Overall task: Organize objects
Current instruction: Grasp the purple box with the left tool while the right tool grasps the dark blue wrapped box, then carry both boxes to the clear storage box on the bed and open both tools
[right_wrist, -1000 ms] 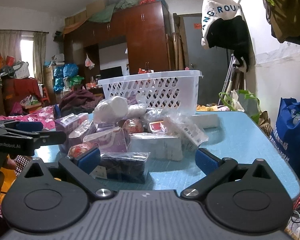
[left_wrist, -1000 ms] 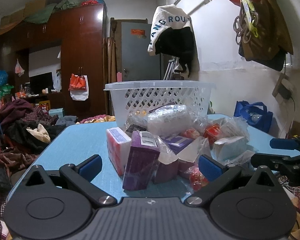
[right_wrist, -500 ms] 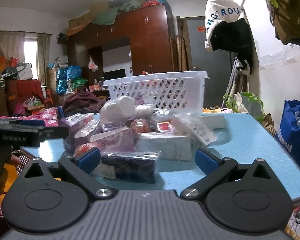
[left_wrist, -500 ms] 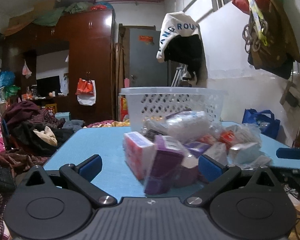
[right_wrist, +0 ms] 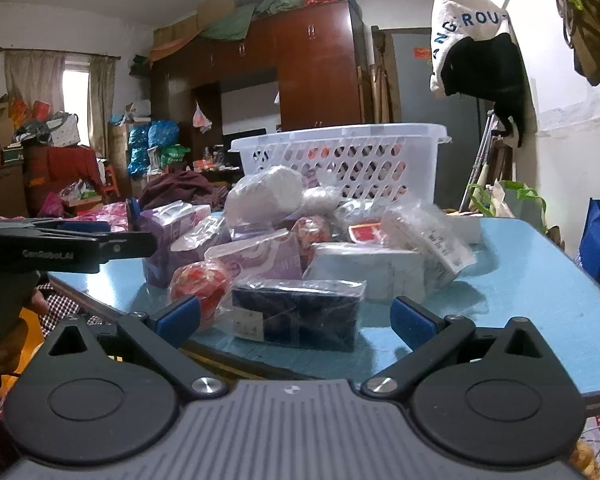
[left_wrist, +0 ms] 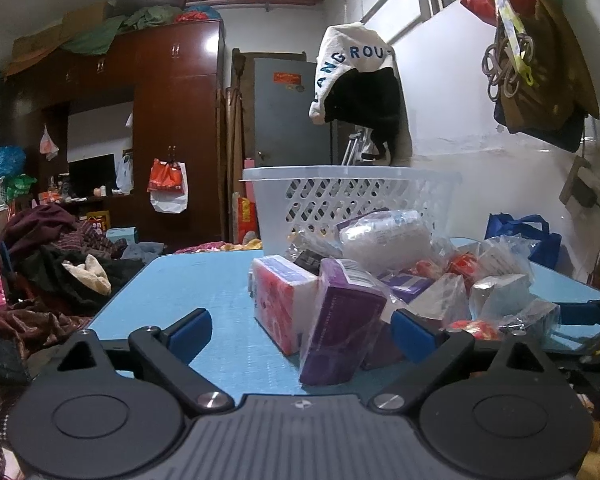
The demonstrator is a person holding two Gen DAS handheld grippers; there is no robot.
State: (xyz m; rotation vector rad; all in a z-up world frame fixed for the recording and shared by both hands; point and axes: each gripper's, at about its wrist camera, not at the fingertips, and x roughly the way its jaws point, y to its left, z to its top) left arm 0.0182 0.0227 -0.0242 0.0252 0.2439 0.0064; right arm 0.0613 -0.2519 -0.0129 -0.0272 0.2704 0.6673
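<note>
Right, here is how I read it from my end.

Step in hand: I judge this the approach to a first pick; the heap of wrapped goods sits on the blue table (left_wrist: 204,280) and the white basket (left_wrist: 352,192) behind it looks like the place they should go.

Left gripper (left_wrist: 300,330): my jaws are closing from wide, nothing pressed yet. The purple box (left_wrist: 340,320) stands tilted between the blue pads, leaning against the pink and white pack (left_wrist: 284,300), nearer my right-side pad.

Right gripper (right_wrist: 294,320): jaws spread wide, holding nothing. The dark wrapped packet (right_wrist: 296,312) lies flat at the table's near edge, between the two pads but touching neither, as far as I can tell. A red wrapped ball (right_wrist: 198,282) sits just beside the left pad.

Next move, left: I reckon a short push forward, then close squarely on the purple box without tipping it.

Next move, right: likely ease in level, clear of the red ball, and clamp the packet through its slippery film.
</note>
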